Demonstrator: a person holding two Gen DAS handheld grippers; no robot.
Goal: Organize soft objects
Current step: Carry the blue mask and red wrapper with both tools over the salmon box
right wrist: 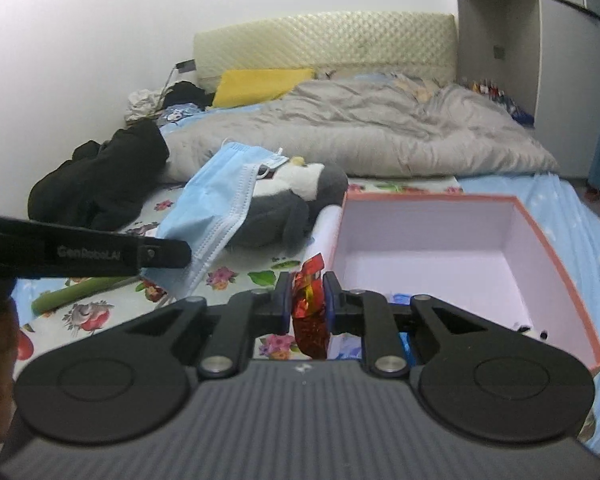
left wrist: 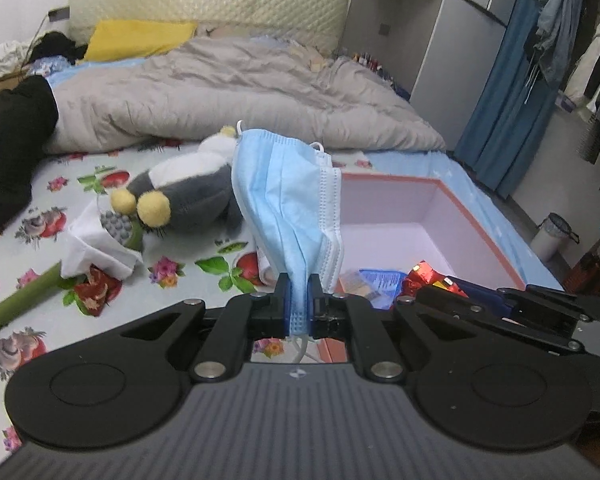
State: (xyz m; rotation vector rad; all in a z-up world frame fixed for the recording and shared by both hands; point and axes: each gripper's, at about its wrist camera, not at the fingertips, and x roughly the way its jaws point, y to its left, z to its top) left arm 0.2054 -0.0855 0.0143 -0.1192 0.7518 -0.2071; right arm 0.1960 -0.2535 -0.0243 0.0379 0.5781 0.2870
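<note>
Currently both tools grip items beside the pink box on the bed.

Left tool is clamped on a blue face mask, which stands up just left of the box. Right tool is pinched on a red shiny wrapper at the box's near-left corner. Grey-and-white plush toy lies on the floral sheet, left of the box.

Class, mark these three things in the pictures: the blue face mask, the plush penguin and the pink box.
blue face mask (left wrist: 284,200): left wrist view, on its pleated middle.
plush penguin (left wrist: 196,192): left wrist view, on its grey body.
pink box (right wrist: 440,224): right wrist view, on its far inner wall.
</note>
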